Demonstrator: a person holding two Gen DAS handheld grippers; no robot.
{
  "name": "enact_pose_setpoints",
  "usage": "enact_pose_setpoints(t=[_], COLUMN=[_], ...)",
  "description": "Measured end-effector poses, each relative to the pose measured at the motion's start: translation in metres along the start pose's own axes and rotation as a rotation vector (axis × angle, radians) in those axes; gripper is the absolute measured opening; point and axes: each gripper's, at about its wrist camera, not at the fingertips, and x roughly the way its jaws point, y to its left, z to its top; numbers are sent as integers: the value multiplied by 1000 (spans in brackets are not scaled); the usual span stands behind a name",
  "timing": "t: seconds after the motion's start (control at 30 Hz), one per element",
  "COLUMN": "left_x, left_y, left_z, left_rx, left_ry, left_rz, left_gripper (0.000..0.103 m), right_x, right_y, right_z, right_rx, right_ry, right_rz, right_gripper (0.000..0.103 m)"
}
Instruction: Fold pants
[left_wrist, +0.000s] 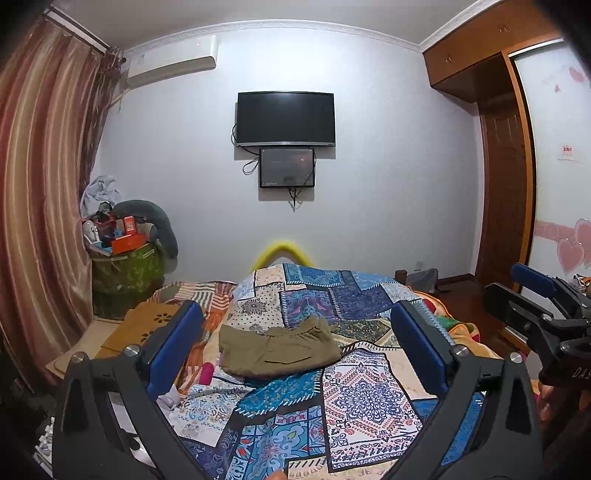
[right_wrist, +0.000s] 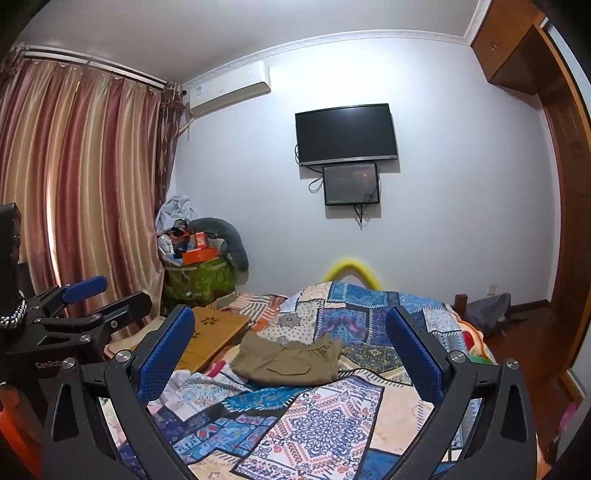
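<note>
Olive-green pants (left_wrist: 277, 350) lie folded into a compact bundle on the patchwork quilt (left_wrist: 362, 398), pocket slit facing up. They also show in the right wrist view (right_wrist: 290, 363). My left gripper (left_wrist: 295, 343) is open and empty, held back above the bed with the pants between its blue pads. My right gripper (right_wrist: 290, 349) is open and empty too, held back at about the same distance. Each gripper shows at the edge of the other's view, the right one (left_wrist: 543, 299) and the left one (right_wrist: 92, 299).
A wooden lap tray (right_wrist: 214, 332) lies on the bed left of the pants. A green hamper piled with boxes (right_wrist: 199, 273) stands by the curtain (right_wrist: 74, 184). A TV (right_wrist: 345, 133) hangs on the far wall. A wardrobe (left_wrist: 509, 166) stands at the right.
</note>
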Motion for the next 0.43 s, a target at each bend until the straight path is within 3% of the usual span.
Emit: enact_pose_setpoints(t=[0.43], left_x=[4], left_y=[1], left_z=[-1], left_rx=[-8], left_ry=[17], left_rz=[-8], left_gripper=[103], right_x=[0], right_y=[-2], right_z=[1], right_rx=[3], right_ry=[9], right_rz=[2], right_gripper=[103])
